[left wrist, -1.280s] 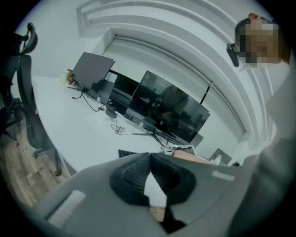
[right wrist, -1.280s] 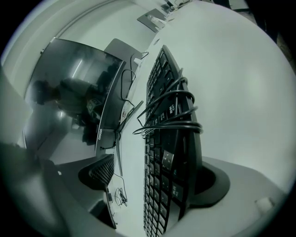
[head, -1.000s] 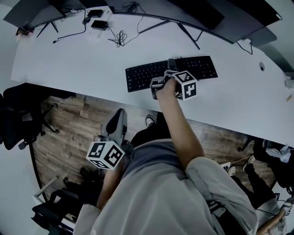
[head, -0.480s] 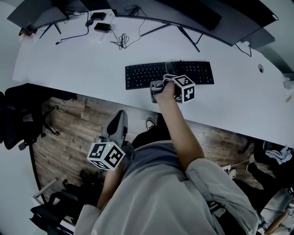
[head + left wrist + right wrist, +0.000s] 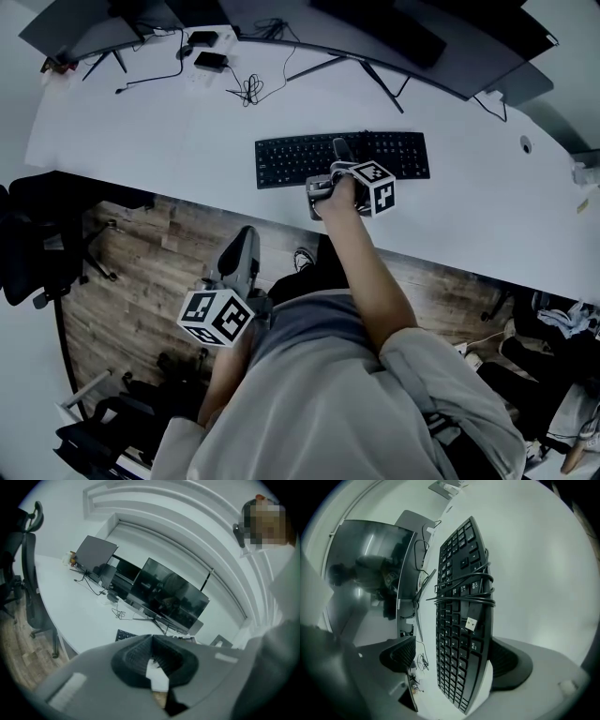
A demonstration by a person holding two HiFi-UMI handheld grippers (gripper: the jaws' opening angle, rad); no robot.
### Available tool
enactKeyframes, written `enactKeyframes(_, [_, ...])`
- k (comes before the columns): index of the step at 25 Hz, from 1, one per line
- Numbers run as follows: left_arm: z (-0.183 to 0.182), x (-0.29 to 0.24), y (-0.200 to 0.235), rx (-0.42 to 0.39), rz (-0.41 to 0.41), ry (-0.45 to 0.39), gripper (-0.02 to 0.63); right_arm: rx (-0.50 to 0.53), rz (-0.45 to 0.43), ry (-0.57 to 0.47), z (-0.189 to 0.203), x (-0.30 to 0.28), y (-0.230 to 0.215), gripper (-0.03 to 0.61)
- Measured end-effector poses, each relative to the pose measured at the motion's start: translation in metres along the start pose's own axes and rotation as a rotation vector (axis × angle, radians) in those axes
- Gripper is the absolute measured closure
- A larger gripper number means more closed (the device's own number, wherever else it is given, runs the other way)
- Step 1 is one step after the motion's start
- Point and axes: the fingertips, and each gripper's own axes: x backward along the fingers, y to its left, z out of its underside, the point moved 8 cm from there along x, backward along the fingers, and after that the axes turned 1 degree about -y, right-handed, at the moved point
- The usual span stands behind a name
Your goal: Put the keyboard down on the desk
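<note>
Item: black keyboard, key side up on the white desk, close to the near edge and about midway along it, long side roughly parallel to that edge; whether its near edge rests fully on the surface cannot be told. A dark cable is wound round its middle, with a USB plug lying on the keys. Right gripper: reaches in over the near edge, jaws wide apart, the keyboard's near long edge between them; one pad stands clear above the key face, the other sits close at the underside, contact not discernible. Right hand: wrapped round that gripper's handle. Left gripper: off the desk, outside the near edge beside the person's body, over the wooden floor; jaws closed together, tips meeting, nothing between them. Far edge of desk: dark monitors on stands, loose cables toward the far left corner. Left of the desk: black office chair.
</note>
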Motion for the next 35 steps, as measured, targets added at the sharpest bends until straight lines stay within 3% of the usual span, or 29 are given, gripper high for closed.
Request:
enactKeyframes(13, [0.005,0.004,0.001,0.04,0.027,-0.024,0.614,0.092,0.004,0.109,0.003,0.023,-0.022,0.171])
enactKeyframes(17, [0.008,0.004,-0.001,0.029,0.041,-0.02,0.614,0.111,-0.018,0.134,0.0,0.035,-0.032,0.272])
enactKeyframes(21, [0.01,0.007,-0.003,0.026,0.054,-0.008,0.614,0.147,-0.019,0.166,0.0,0.046,-0.045,0.326])
enactKeyframes(30, [0.011,0.01,-0.007,0.013,0.075,-0.009,0.614,0.267,-0.075,0.232,-0.002,0.077,-0.047,0.388])
enactKeyframes(32, [0.012,0.01,-0.008,0.009,0.079,-0.01,0.614,0.317,-0.102,0.244,-0.002,0.085,-0.043,0.397])
enactKeyframes(35, [0.013,0.011,-0.009,0.003,0.085,-0.009,0.614,0.429,-0.16,0.251,-0.001,0.1,-0.034,0.463])
